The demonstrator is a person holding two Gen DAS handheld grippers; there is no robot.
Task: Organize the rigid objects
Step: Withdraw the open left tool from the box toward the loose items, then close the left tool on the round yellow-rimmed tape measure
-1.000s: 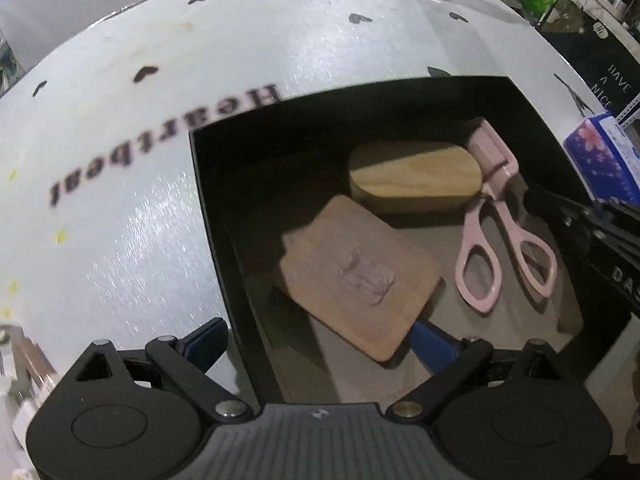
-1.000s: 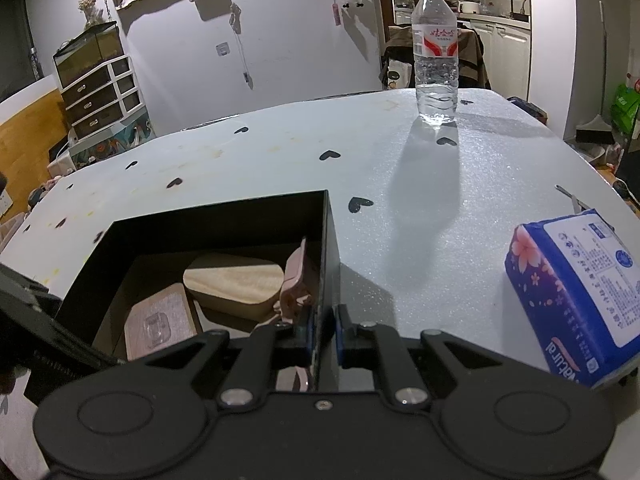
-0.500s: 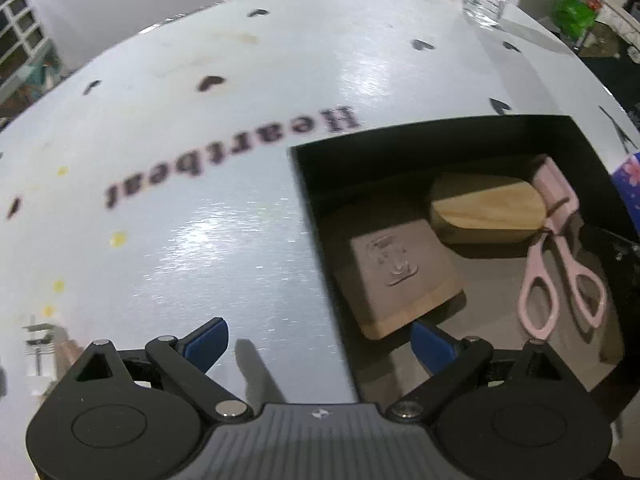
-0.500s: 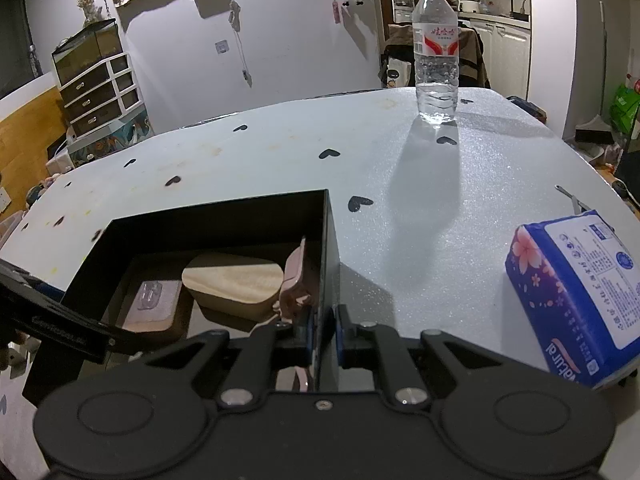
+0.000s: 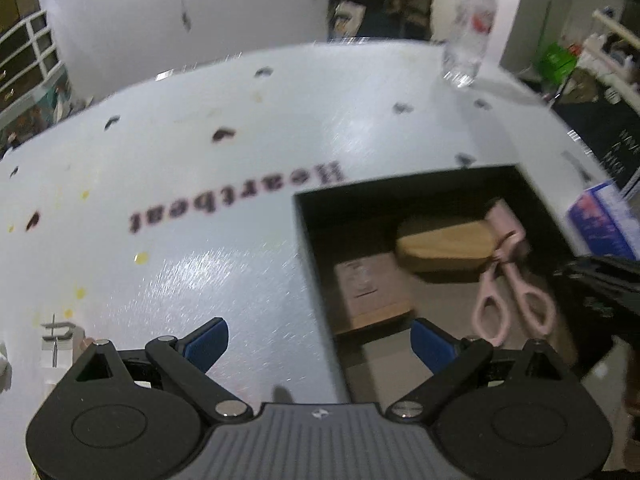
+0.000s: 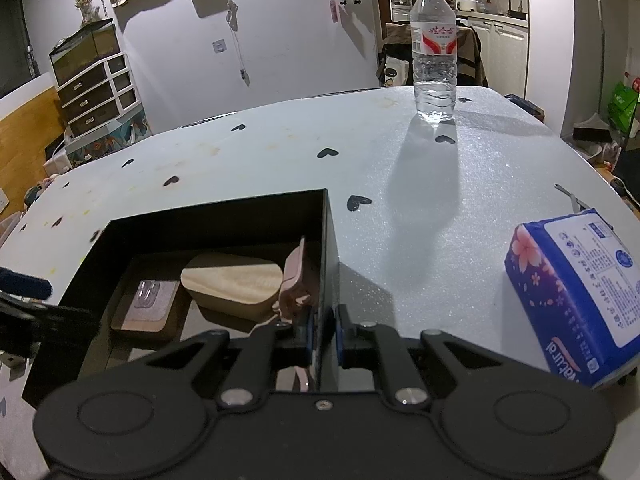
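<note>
Your right gripper (image 6: 322, 330) is clamped on the right wall of the black rectangular box (image 6: 326, 240), one blue pad inside and one outside. I'd judge that grip is there to steady the box while the other hand works.

Your left gripper (image 5: 320, 344) hangs empty with its jaws spread wide, above the box's left wall at the lower middle of the left wrist view. The left blue pad is over the pale heart-printed tabletop (image 5: 200, 168) and the right one over the box's interior.

Inside the box lie three things. A flat brown wooden tile with a clear plastic hook on top (image 5: 370, 284) sits toward the left. A pale oval wooden block (image 5: 448, 246) lies toward the far wall. A pink eyelash curler (image 5: 510, 280) lies along the right wall, its head against the oval block and its loops toward you.

At the lower left edge of the left wrist view there's a small clear item with a metal hook (image 5: 56, 340) on the tabletop, outside the box. It's likely your next pick, though the view is blurred.
</note>
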